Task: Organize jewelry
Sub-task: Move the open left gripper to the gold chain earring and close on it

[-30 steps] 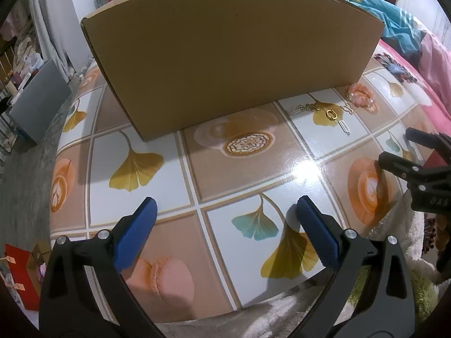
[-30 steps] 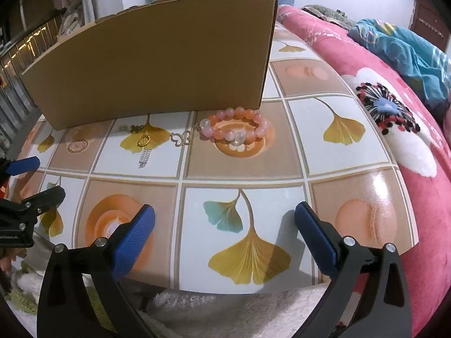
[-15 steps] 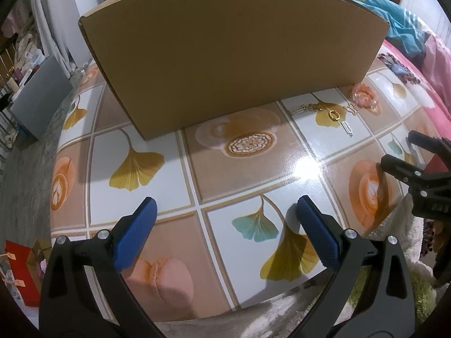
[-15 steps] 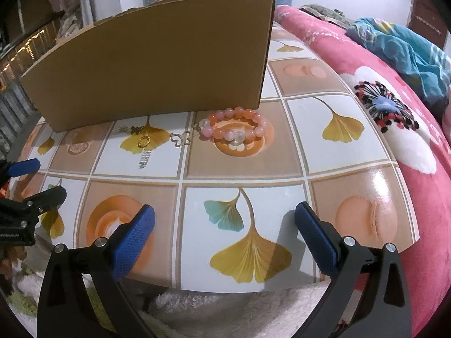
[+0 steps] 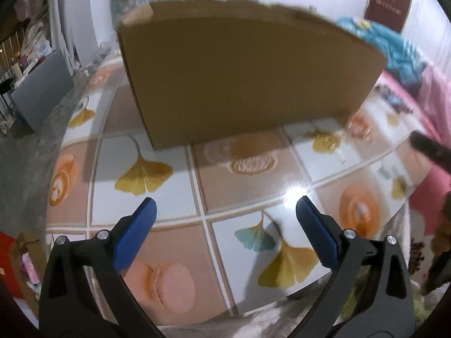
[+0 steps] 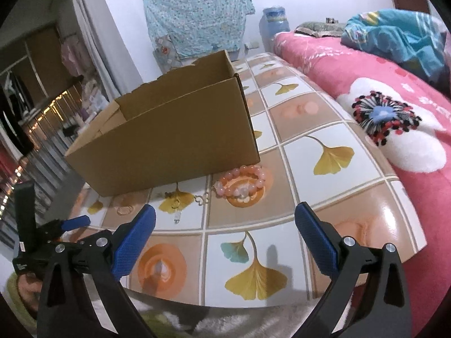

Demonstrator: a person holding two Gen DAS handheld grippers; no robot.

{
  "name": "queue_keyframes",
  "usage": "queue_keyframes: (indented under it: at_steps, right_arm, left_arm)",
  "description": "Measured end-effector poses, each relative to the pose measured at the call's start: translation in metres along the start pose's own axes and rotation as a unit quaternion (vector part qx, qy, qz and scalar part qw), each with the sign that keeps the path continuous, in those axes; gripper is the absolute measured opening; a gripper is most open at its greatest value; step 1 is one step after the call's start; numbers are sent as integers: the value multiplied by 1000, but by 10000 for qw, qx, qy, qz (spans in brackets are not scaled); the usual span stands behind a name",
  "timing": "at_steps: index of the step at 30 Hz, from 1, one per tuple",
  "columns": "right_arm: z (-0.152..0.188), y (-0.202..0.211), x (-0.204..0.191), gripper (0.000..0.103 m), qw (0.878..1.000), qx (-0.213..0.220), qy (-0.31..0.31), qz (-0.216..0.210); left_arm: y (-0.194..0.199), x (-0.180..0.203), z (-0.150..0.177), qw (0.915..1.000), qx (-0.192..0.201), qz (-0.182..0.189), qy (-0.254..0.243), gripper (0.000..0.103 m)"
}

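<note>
Since nothing is held yet, I judge the step in hand to be the first reach for a piece of jewelry. My right gripper (image 6: 225, 232) hangs above the near edge of the table (image 6: 332, 197), its two blue-padded fingers spread wide with nothing between them. My left gripper (image 5: 225, 225) is likewise spread wide and empty; its picture is blurred.

The pink beaded bracelet (image 6: 241, 181) lies flat on the table just in front of the right corner of the open cardboard box (image 6: 169, 138). Just to its left sit a small gold clasp-like piece (image 6: 201, 199), a gold ring (image 6: 177, 203) and a short sparkly earring or pendant (image 6: 177, 217); they are too small to name surely.

To do this well, I would bring the right gripper down over one side of the bracelet, straddle the strand with both pads, close gently, then lift it over the box wall.

The beads are round, glossy and likely slippery, on a loop that I expect to sag when lifted. The tabletop is a shiny tile-printed surface with ginkgo leaves, so thin metal pieces would be hard to pinch from it. The box is matte brown, straight-walled, with a ragged rear edge.
</note>
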State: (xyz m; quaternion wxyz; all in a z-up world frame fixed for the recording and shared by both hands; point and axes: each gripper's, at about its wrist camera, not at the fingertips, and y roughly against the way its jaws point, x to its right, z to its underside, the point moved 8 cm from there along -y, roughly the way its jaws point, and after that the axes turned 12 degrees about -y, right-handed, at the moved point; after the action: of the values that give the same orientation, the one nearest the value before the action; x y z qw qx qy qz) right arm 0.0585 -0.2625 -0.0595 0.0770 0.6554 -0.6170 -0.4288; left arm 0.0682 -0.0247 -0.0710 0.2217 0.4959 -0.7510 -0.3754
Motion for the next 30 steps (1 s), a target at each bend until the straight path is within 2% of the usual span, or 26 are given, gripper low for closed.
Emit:
queue_keyframes:
  at_steps: [3, 5, 11, 15, 21, 30]
  right_arm:
    - [-1, -11, -8, 85, 9998, -159, 24, -143]
    - [0, -15, -17, 79, 9993, -238, 82, -291]
    - [5, -30, -62, 61, 9943, -414, 554, -810]
    - [15, -43, -77, 44, 9908, -660, 838, -836]
    - [16, -59, -81, 25, 9890, -885, 928, -739]
    - [9, -64, -71, 23, 9911, -846, 824, -607]
  left_arm:
    - [11, 1, -8, 9993, 318, -88, -179, 92]
    - [16, 4, -14, 9983, 472, -87, -320, 79]
    - [8, 15, -24, 9972, 464, 184, -563, 59]
    - [0, 22, -26, 9961, 467, 417, -630, 50]
    - [-11, 45, -38, 9929, 484, 755, -781, 32]
    - [-39, 55, -48, 9901, 250, 747, -1158, 30]
